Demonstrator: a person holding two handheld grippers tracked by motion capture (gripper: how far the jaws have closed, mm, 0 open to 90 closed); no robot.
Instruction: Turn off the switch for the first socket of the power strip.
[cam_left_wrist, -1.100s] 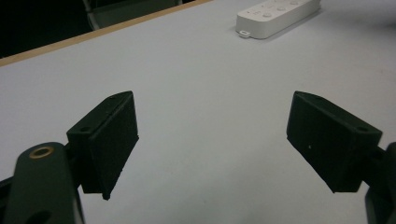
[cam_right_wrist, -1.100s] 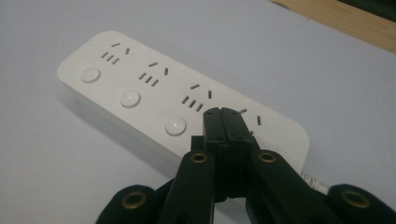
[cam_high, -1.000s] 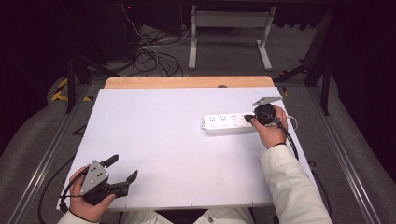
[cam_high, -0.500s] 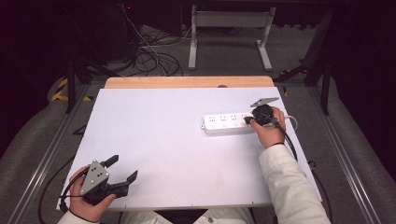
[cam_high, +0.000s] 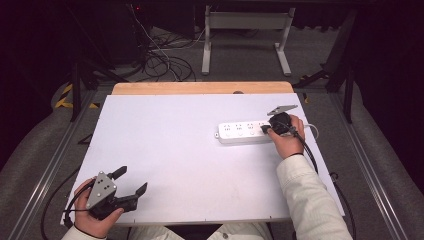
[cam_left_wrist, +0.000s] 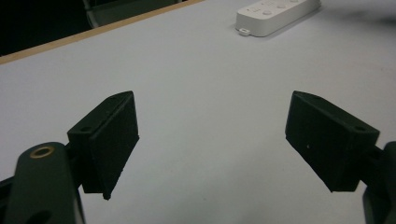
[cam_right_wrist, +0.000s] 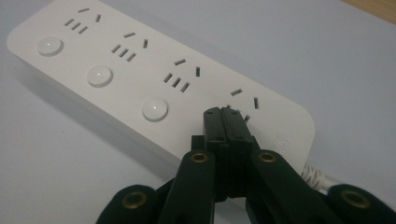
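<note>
White plastic power strip is sitting near my table's right edge; right gripper, jaws closed, is covering its 4th button; left gripper is gaping wide over bare tabletop.

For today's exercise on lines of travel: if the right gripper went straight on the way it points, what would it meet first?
The power strip. The right gripper, jaws shut, points down at its top near the fourth socket; whether it already touches is unclear.

The right gripper has edged leftward along the power strip. Its closed jaws now press at the strip's cord-end socket, where a button would sit.
</note>
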